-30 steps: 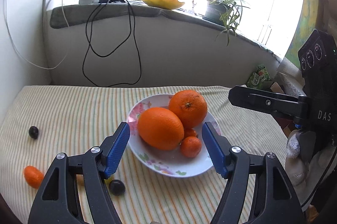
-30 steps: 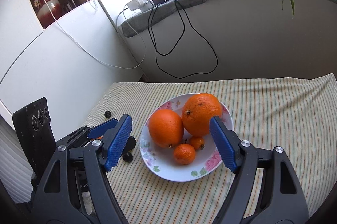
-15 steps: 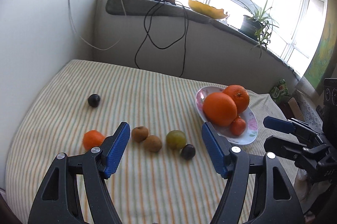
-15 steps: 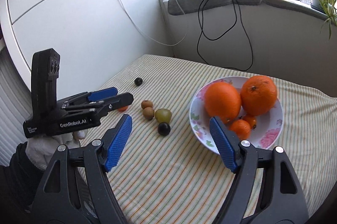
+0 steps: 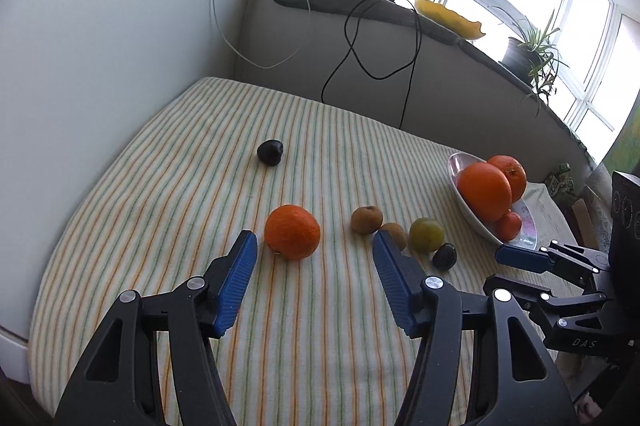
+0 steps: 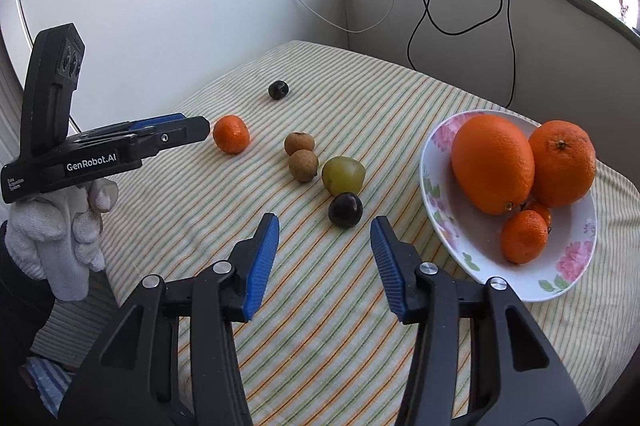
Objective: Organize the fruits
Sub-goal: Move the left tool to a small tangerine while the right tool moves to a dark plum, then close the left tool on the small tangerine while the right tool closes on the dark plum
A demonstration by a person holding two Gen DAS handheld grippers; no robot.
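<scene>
Both grippers swung from glossy plate (image 6: 448, 246) — striped cloth (image 5: 160, 186) below.

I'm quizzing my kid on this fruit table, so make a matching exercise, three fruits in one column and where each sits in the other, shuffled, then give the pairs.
Things:
1. large orange
2. green plum
3. lone dark plum

Places:
A. alone on the striped cloth, nearest the wall
B. in the flowered bowl
C. on the cloth, beside two brown fruits

Pairs: 1-B, 2-C, 3-A
</scene>
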